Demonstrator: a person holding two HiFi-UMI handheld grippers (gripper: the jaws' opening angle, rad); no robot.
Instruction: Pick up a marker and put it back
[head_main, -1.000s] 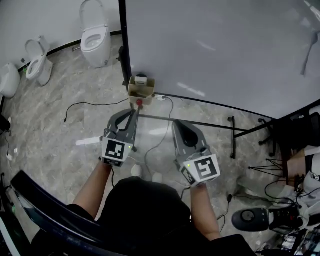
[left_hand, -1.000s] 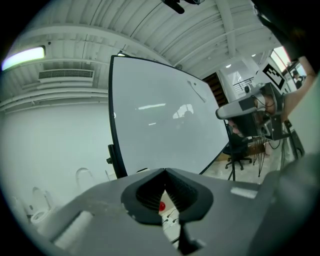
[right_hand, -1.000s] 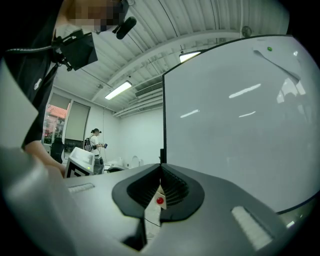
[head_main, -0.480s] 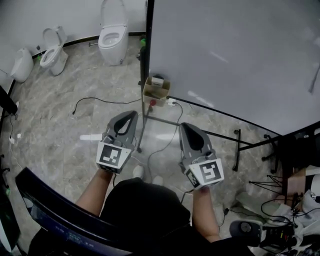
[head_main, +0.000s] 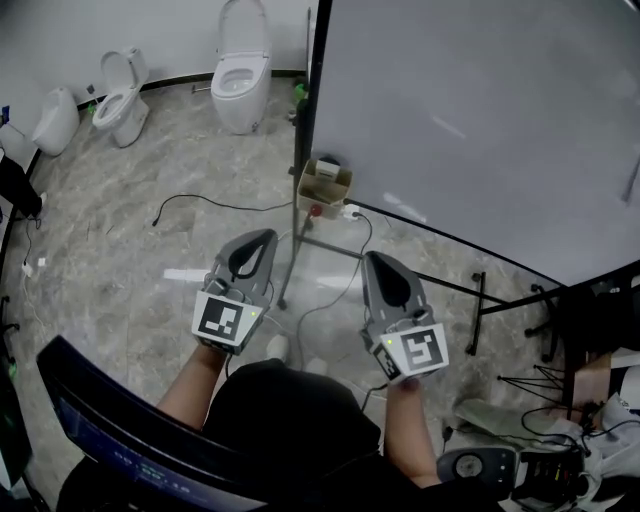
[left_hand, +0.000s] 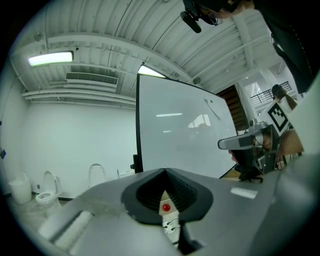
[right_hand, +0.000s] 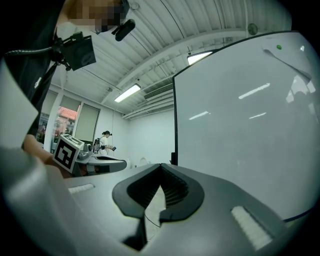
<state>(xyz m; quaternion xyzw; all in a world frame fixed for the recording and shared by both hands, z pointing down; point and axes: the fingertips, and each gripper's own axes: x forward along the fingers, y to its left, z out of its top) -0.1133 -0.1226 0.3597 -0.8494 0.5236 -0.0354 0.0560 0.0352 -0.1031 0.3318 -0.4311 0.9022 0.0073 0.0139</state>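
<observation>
A small cardboard box (head_main: 325, 184) hangs at the whiteboard's (head_main: 480, 110) lower left corner, with a small red thing (head_main: 317, 210) just under it; I cannot make out a marker as such. My left gripper (head_main: 264, 237) is held over the floor, below and left of the box, jaws shut on nothing. In the left gripper view the left gripper (left_hand: 164, 171) points at the red thing (left_hand: 165, 207), which shows through the hollow behind its tips. My right gripper (head_main: 376, 259) sits beside it, shut and empty, and the right gripper (right_hand: 160, 166) faces the whiteboard (right_hand: 245, 130).
Two toilets (head_main: 243, 66) (head_main: 121, 84) and a white urinal (head_main: 55, 118) stand along the far wall. A black cable (head_main: 200, 206) snakes over the marble floor. The whiteboard's stand legs (head_main: 440, 283) run under my right gripper. Equipment (head_main: 540, 470) lies at the lower right.
The scene has slid to the right in the head view. The gap between my left gripper's tip and the box has grown. Both grippers stay shut.
</observation>
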